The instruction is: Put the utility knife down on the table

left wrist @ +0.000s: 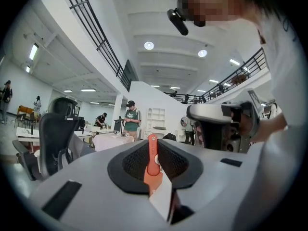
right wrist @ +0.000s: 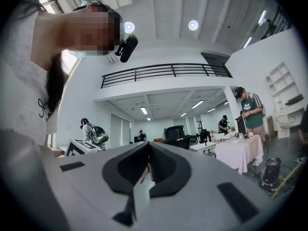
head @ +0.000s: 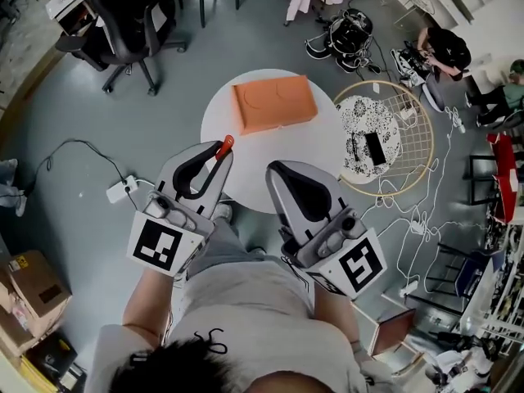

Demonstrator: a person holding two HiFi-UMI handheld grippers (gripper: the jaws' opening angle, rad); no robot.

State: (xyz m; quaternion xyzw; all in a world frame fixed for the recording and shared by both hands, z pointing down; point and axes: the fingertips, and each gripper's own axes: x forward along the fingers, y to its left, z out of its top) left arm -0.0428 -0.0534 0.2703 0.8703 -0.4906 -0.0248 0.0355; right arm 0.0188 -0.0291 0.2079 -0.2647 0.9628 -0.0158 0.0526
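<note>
Left gripper (head: 213, 162) fingers clenched on utility knife (head: 223, 146), over surface's (head: 327, 146) near edge. Right gripper (head: 281, 173) fingers closed, empty. Knife likely light, rigid, slick; hold mid-handle.

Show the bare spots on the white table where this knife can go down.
Widest bare patch: the right side of the white table, between the orange box and the rim beside the gold wire rack. A narrower bare strip runs between the box and the left gripper holding the utility knife. The box crowds the far left part.
</note>
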